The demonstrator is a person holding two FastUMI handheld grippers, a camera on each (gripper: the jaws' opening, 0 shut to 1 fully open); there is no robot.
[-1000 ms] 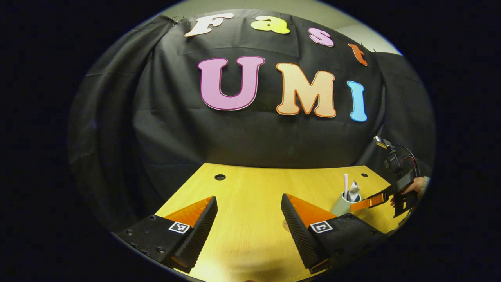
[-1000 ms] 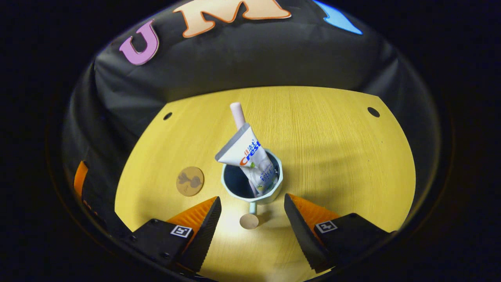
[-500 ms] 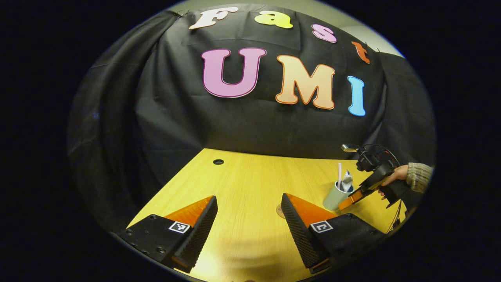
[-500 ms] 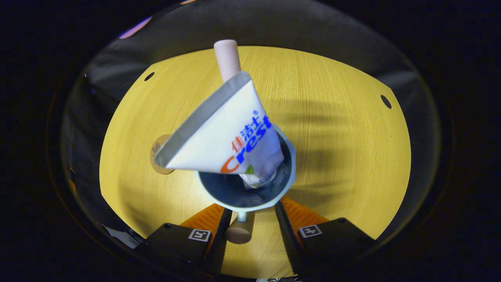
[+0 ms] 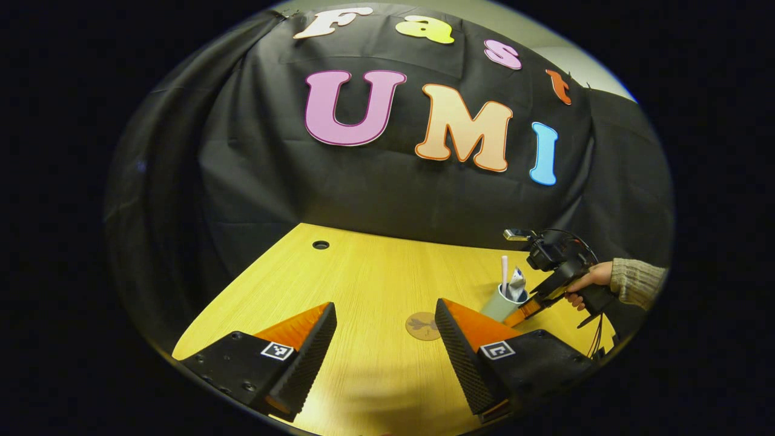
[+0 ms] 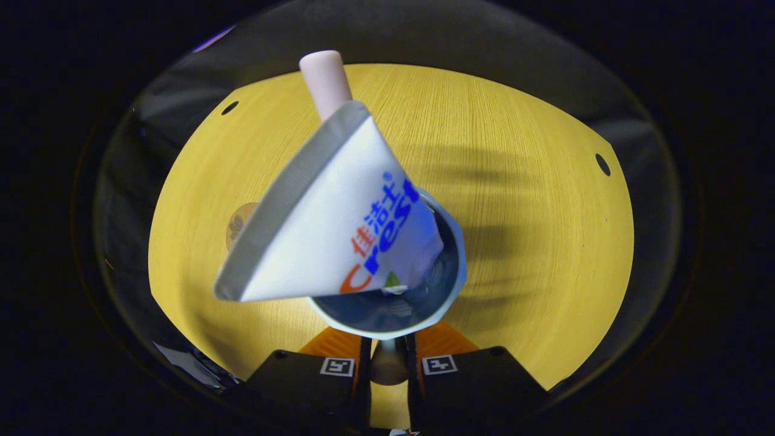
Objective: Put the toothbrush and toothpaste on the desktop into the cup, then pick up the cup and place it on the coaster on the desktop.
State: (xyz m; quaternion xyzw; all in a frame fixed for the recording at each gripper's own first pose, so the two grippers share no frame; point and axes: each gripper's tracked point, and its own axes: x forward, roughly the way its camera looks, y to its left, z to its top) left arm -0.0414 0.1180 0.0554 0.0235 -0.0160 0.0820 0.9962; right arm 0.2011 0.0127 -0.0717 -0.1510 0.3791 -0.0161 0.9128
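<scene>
A: Cup (image 6: 445,266), pale blue-green with a faceted rim and a dark inside, sits just ahead of the right gripper (image 6: 387,369). The fingers are clenched on the knob-ended handle (image 6: 387,363) that juts from its side.

B: And what's in it?

A: A toothpaste tube (image 6: 339,242), white and glossy with a flat grey crimped end, leaning out over the rim. Behind it a smooth pale pink toothbrush handle (image 6: 326,79) with a rounded tip sticks up. The brush head is hidden inside the cup.

B: Is the cup on the tabletop or off it?

A: Hard to say; its base is hidden behind the left gripper's finger in the left gripper view, and the right gripper view looks down into it.

B: The coaster?

A: A thin round brown disc (image 5: 422,325) with a darker motif, lying flat on the yellow wood-grain tabletop (image 5: 363,284), near the cup (image 5: 500,303). In the right gripper view the tube covers most of it.

B: The left gripper?

A: The left gripper (image 5: 385,345) is released, ribbed fingers wide apart with nothing between them. Farther off, a hand (image 5: 586,280) in a knitted sleeve holds the right gripper (image 5: 525,307).
</scene>
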